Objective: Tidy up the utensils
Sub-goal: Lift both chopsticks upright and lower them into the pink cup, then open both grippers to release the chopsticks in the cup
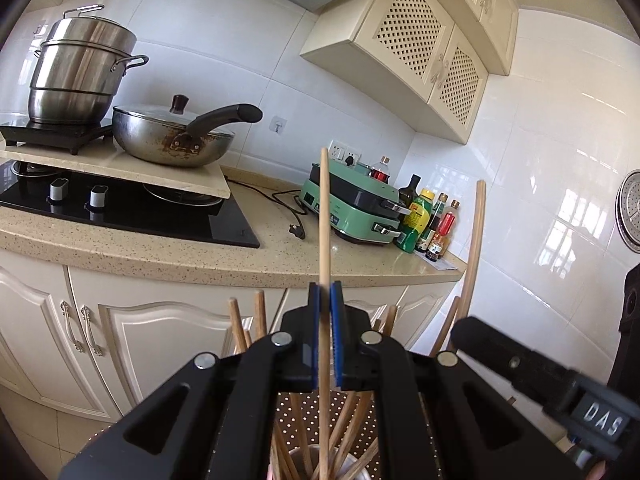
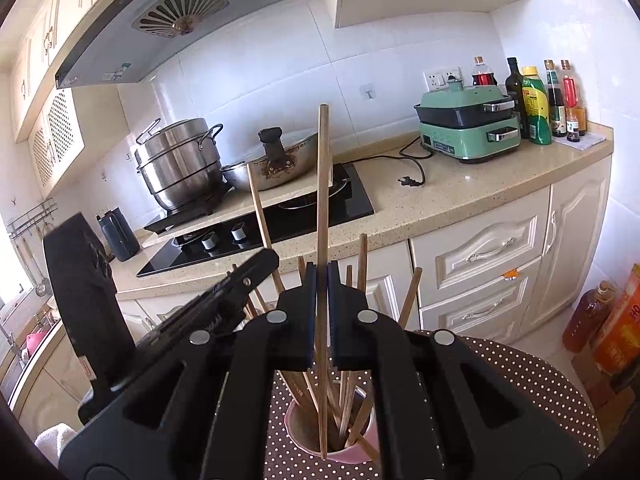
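Chopsticks, 1 pinched upright in each gripper: the left gripper point(image 1: 325, 300) clamps a stick point(image 1: 325, 208) at frame centre, the right gripper point(image 2: 322, 280) another point(image 2: 322, 184). Both long axes run vertical, lower ends in the pink cup point(image 2: 298, 436) directly below, bottom centre.

A home kitchen. A speckled stone countertop point(image 2: 460, 196) runs along white-tiled walls, with a black glass hob point(image 2: 280, 220) set into it, a range hood point(image 2: 168, 28) above and cream cabinets point(image 1: 404, 44) with lattice doors. A stacked steel steamer pot point(image 1: 80, 72), a lidded wok point(image 1: 172, 136), a green electric cooker point(image 2: 468, 124) and bottles of oil and sauce point(image 2: 548, 100) stand on the counter.
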`<state>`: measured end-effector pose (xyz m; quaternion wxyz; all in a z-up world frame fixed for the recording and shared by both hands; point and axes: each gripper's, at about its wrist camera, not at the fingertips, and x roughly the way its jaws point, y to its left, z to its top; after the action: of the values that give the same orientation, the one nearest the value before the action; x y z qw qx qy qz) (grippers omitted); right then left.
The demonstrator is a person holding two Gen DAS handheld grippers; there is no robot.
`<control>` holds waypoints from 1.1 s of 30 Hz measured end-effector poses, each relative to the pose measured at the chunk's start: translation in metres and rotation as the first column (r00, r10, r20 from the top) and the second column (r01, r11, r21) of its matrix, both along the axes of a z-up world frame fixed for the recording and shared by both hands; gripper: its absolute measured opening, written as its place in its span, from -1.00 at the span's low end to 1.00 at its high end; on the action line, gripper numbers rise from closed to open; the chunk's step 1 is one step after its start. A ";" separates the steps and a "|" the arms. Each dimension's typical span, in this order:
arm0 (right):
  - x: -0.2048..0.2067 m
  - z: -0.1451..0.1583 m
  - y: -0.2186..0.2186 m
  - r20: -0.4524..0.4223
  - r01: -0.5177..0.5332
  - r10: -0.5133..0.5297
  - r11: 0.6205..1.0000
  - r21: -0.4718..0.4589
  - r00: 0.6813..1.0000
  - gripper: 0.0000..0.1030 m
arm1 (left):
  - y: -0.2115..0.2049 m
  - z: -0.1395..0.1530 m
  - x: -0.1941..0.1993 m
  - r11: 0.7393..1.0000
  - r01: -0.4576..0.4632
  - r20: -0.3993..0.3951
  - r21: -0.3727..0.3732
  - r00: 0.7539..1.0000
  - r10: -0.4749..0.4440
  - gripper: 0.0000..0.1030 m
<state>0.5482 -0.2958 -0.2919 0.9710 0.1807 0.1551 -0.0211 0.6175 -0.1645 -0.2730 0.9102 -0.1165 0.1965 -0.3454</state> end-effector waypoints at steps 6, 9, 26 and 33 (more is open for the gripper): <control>0.002 -0.001 0.007 0.025 -0.003 0.003 0.999 -0.033 1.000 -0.89 | 0.003 -0.018 -0.009 0.999 0.001 -0.027 0.040 1.000 0.000 -0.89; 0.002 -0.005 0.011 0.019 -0.003 0.004 0.998 -0.057 1.000 -0.89 | 0.002 -0.024 -0.012 0.999 0.020 -0.044 0.051 0.999 -0.018 -0.89; -0.019 -0.018 0.032 -0.057 -0.027 0.017 0.984 -0.175 0.998 -0.89 | 0.012 -0.030 -0.036 0.988 0.042 -0.080 0.150 0.996 -0.030 -0.83; -0.034 -0.028 0.033 -0.101 -0.018 0.002 0.988 -0.156 0.995 -0.88 | 0.024 -0.018 -0.049 0.981 0.022 -0.056 0.190 0.998 -0.012 -0.39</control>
<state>0.5146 -0.2630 -0.3201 0.9733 0.1016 0.2025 -0.0375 0.5680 -0.1402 -0.2913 0.9085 -0.0363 0.2544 -0.3295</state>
